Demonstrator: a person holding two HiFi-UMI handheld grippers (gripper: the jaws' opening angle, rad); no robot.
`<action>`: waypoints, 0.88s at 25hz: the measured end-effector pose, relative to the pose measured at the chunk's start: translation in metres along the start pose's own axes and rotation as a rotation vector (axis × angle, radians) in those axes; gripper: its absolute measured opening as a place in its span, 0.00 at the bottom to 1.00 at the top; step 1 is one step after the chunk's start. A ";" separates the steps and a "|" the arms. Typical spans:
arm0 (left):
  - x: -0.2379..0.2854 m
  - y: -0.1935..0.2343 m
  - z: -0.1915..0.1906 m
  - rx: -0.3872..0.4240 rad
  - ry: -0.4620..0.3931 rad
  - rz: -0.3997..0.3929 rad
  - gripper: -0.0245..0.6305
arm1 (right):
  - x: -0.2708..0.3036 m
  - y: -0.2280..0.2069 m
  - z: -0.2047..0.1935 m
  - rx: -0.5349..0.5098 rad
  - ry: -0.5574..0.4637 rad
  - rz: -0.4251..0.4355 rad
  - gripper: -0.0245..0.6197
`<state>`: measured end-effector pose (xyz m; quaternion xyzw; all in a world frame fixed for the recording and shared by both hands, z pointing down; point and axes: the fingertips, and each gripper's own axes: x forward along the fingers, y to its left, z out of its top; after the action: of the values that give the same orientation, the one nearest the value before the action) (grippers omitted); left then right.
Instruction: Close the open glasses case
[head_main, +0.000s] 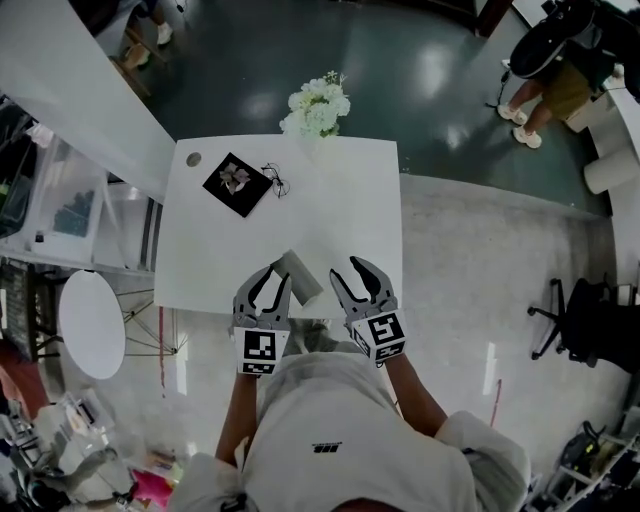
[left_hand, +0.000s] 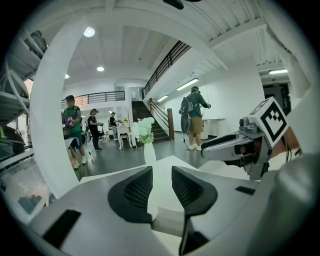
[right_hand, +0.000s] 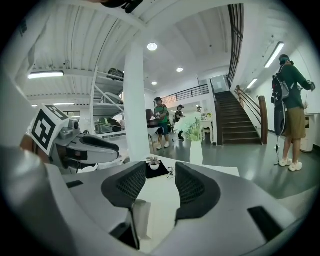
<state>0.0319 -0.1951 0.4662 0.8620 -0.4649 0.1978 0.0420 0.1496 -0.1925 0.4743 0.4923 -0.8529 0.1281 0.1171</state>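
White table: glasses case between left claw, right claw, both gaping.

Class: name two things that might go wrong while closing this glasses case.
1. The glasses case lies near the front edge of the table; a push from the left gripper or right gripper may slide it off.
2. The glasses lie by the black mat, so the case may get shut empty.

Open hall. Dark glossy floor reflects ceiling lights. White square surface, round white side table, black office chair. White column; staircase with dark railing behind.
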 end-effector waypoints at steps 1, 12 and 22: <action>0.003 0.000 -0.003 -0.001 0.008 -0.002 0.24 | 0.002 -0.001 -0.003 0.003 0.008 0.001 0.33; 0.042 0.004 -0.043 -0.031 0.067 -0.071 0.23 | 0.035 -0.009 -0.044 0.018 0.094 -0.016 0.33; 0.066 0.010 -0.085 -0.051 0.126 -0.125 0.22 | 0.061 -0.019 -0.073 0.022 0.149 -0.046 0.32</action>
<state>0.0303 -0.2303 0.5681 0.8738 -0.4115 0.2368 0.1054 0.1421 -0.2265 0.5651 0.5021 -0.8289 0.1710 0.1778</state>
